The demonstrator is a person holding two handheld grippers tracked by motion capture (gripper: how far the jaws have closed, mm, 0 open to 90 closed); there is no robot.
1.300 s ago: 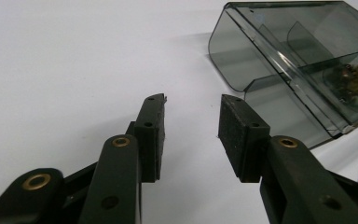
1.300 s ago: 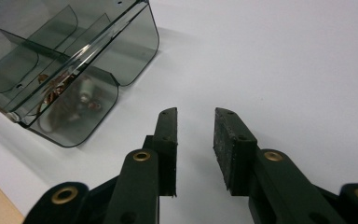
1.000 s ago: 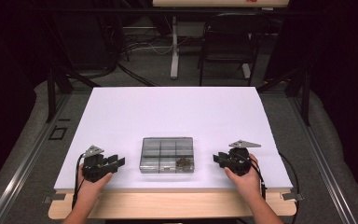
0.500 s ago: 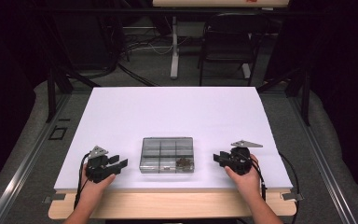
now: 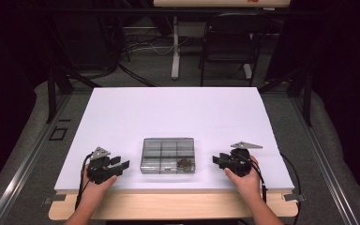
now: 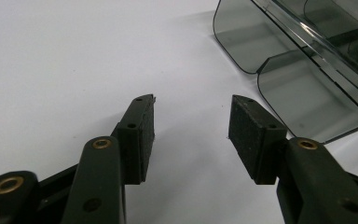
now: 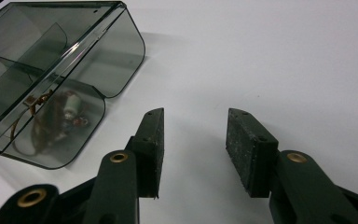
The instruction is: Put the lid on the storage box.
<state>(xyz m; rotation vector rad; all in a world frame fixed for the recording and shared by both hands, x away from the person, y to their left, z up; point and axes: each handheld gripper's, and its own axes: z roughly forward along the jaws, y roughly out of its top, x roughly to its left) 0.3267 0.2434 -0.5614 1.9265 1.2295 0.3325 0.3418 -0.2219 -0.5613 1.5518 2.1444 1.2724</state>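
Observation:
A smoky clear plastic compartment box (image 5: pixel 168 155) with its lid down lies near the front middle of the white table (image 5: pixel 178 112). Small parts (image 5: pixel 184 163) sit in its front right compartment and show through the wall (image 7: pixel 58 119). My left gripper (image 5: pixel 122 163) rests left of the box, open, its jaws having just been opening with nothing between them (image 6: pixel 192 130). The box's corner (image 6: pixel 303 70) lies ahead to its right. My right gripper (image 5: pixel 217 159) rests right of the box, open too, its jaws just widened around bare table (image 7: pixel 195 140).
A black chair (image 5: pixel 227 44) and a table leg (image 5: pixel 175 47) stand on the floor beyond the far edge. Cables trail from both grippers over the wooden front edge (image 5: pixel 168 206). The wide white surface behind the box is bare.
Both grippers' jaws have spread wider while both hands stayed where they were. The box has not moved.

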